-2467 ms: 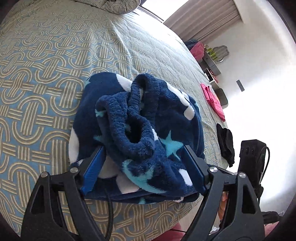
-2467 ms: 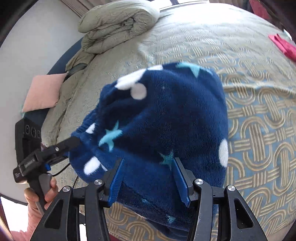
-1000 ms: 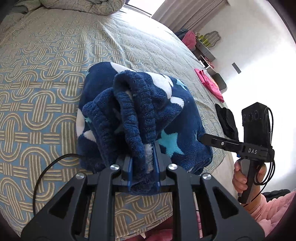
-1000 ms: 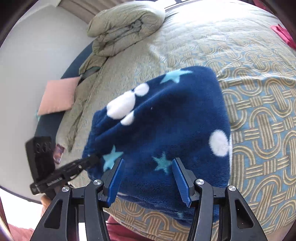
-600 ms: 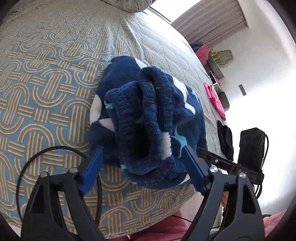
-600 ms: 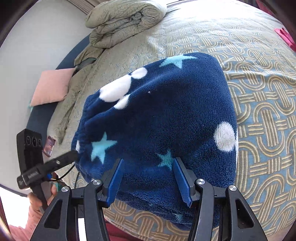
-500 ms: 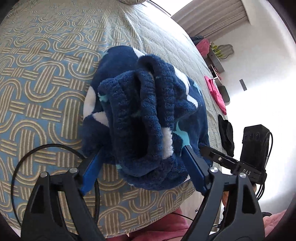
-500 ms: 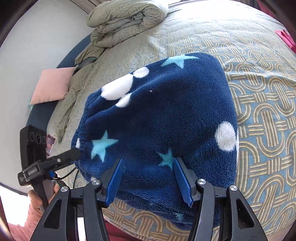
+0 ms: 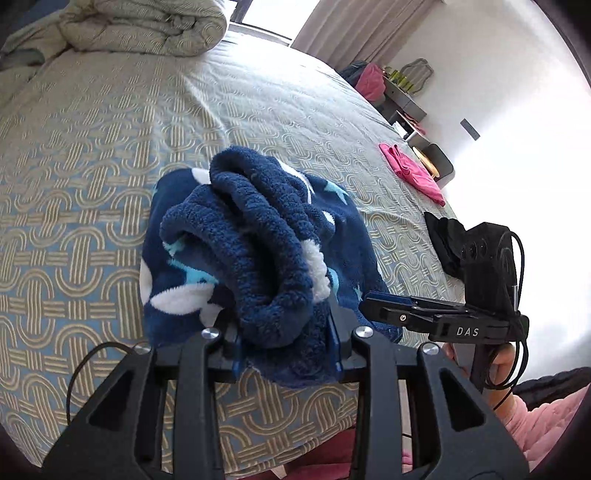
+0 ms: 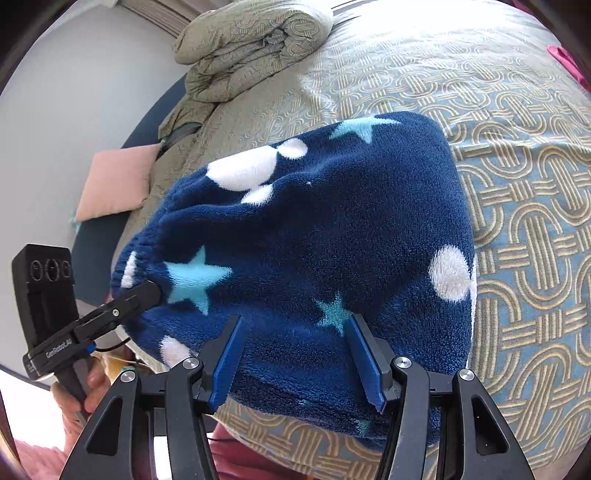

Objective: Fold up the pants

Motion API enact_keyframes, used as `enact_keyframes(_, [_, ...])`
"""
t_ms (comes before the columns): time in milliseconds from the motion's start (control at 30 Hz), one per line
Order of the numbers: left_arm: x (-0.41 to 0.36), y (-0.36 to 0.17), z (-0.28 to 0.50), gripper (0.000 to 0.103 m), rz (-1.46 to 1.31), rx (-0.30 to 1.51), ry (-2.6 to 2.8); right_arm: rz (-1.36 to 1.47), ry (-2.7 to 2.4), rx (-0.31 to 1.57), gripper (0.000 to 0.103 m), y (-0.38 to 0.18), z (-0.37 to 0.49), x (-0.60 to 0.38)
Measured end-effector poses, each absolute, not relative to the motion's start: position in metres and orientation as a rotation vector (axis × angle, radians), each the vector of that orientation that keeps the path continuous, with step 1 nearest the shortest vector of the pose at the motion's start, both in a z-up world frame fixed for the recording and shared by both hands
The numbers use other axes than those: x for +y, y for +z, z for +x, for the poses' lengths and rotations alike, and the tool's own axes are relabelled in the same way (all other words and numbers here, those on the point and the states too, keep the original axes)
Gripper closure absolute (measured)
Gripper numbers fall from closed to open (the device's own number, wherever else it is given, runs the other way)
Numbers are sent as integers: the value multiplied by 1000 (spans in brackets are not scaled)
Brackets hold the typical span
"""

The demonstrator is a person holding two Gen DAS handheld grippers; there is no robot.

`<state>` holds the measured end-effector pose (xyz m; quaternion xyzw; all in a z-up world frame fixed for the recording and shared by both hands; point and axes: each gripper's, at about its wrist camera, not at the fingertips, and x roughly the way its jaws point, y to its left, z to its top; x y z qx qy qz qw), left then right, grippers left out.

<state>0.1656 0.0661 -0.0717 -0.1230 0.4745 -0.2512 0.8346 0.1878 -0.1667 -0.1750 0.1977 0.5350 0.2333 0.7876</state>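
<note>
The navy fleece pants with white dots and turquoise stars lie folded in a thick bundle on the patterned bedspread. My left gripper is shut on the bundle's bunched waistband end. In the right wrist view the pants fill the middle. My right gripper is open, its blue pads standing on either side of the near folded edge without pinching it. The left gripper also shows in the right wrist view, at the waistband.
A rolled quilt lies at the head of the bed, with a pink pillow beside it. A pink garment and a black garment lie near the bed's right edge. The right gripper's body is close by.
My left gripper was open around the waistband end half a second ago and has closed on it. The right gripper has stayed open at the near edge.
</note>
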Motion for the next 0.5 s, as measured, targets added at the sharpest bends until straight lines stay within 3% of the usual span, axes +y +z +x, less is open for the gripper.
enact_keyframes(267, [77,-58,194,67,-237,894,-567,537,557,1101,45,-165,187,-181])
enact_keyframes(367, [87,-99,204,65,-222,970,-521,549,547,1123,43,-173,191,-181])
enact_keyframes(433, [103,-146,215,64,-317,1131,-463,548,534,1167,42,-184,193,-177])
enact_keyframes(500, [120,-170,210,62,-452,1157,-444,549,541,1183,42,-191,192,-172])
